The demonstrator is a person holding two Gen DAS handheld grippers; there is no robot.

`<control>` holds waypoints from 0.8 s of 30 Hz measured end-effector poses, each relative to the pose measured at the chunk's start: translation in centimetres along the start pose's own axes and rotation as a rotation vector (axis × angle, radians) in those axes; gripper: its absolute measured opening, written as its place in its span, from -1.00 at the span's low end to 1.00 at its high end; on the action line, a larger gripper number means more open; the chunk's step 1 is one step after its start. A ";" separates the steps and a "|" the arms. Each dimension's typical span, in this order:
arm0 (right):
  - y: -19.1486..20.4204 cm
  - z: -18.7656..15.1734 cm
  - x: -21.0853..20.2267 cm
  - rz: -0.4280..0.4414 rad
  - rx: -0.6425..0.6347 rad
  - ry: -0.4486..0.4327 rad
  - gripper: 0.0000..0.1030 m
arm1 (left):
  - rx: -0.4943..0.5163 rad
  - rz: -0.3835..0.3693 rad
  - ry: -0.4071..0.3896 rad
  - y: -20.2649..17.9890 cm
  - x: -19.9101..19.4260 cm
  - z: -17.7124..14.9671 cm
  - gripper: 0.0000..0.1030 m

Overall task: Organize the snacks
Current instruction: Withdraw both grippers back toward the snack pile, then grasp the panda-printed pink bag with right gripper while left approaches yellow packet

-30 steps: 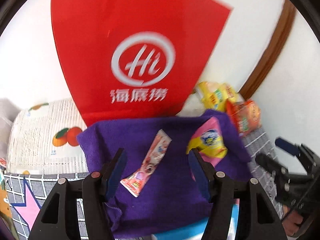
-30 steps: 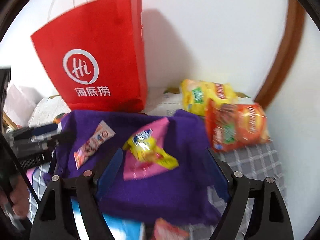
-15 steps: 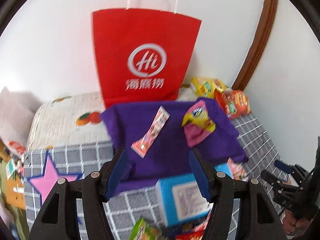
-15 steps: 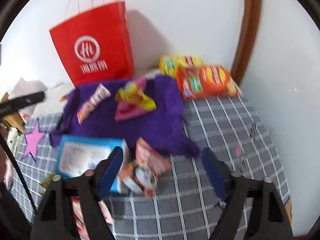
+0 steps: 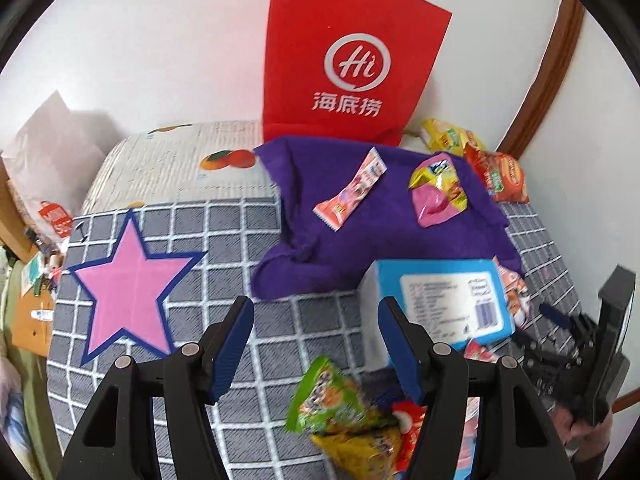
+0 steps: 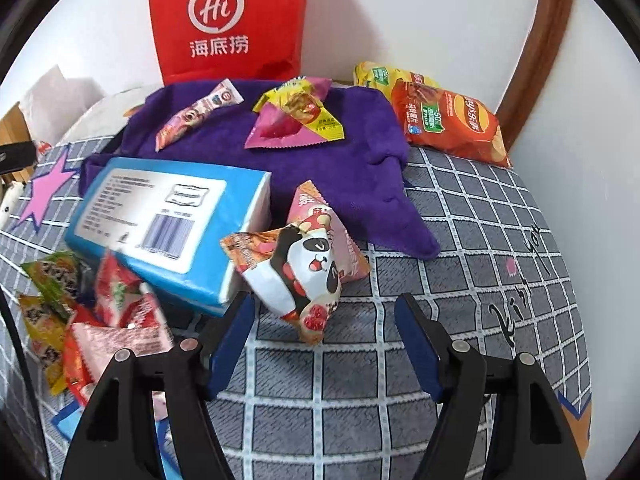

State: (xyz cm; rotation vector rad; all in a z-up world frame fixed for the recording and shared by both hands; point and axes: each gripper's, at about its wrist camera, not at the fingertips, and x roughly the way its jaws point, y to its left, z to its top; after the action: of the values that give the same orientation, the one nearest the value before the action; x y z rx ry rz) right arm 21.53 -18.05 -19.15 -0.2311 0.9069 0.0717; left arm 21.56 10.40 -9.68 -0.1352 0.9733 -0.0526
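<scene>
A purple cloth (image 5: pixel 360 232) (image 6: pixel 320 160) lies in front of a red paper bag (image 5: pixel 344 64) (image 6: pixel 228 20). On the cloth lie a pink stick snack (image 5: pixel 352 192) (image 6: pixel 196 114) and a pink-yellow pouch (image 5: pixel 438 188) (image 6: pixel 298 116). A blue box (image 5: pixel 440 304) (image 6: pixel 164 220) lies nearer, with a panda snack bag (image 6: pixel 304 268) beside it. My left gripper (image 5: pixel 316 348) is open and empty above a green snack bag (image 5: pixel 332 404). My right gripper (image 6: pixel 324 344) is open and empty just before the panda bag.
Orange (image 6: pixel 452 124) and yellow (image 6: pixel 384 76) chip bags lie at the back right by a brown door frame (image 6: pixel 532 52). A heap of small snack packets (image 6: pixel 92 320) lies at the front left. The grey checked cover has a pink star (image 5: pixel 128 288).
Both grippers have pulled back and down from the cloth. The blue box, panda bag and front snack heap have come into view. Both stay open.
</scene>
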 end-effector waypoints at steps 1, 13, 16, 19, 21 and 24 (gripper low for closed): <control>0.0 0.1 0.4 -0.007 -0.001 -0.003 0.39 | 0.001 0.006 0.004 0.1 0.0 -0.4 0.21; -0.3 -0.4 0.5 0.039 0.001 -0.021 -0.27 | -0.031 0.009 0.049 0.6 0.6 -2.6 0.21; -1.0 -1.6 -1.2 0.072 0.031 -0.031 -0.27 | -0.034 0.003 0.041 0.6 0.0 -3.0 0.21; -1.4 -3.3 -3.4 0.113 0.047 -0.042 -0.27 | -0.039 -0.005 0.029 0.7 -0.7 -3.6 0.21; -1.2 -4.9 -4.7 0.147 0.032 -0.046 -0.26 | -0.046 -0.018 0.024 0.9 -1.0 -4.0 0.21; -0.5 -7.0 -5.5 0.131 -0.015 -0.036 -0.04 | -0.050 -0.039 0.021 1.1 -1.3 -4.5 0.21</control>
State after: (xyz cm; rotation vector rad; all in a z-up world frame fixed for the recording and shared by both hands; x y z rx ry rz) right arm 12.81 -19.93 -18.91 -0.1837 0.8849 0.2041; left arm 17.06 11.18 -11.24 -0.2002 0.9935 -0.0659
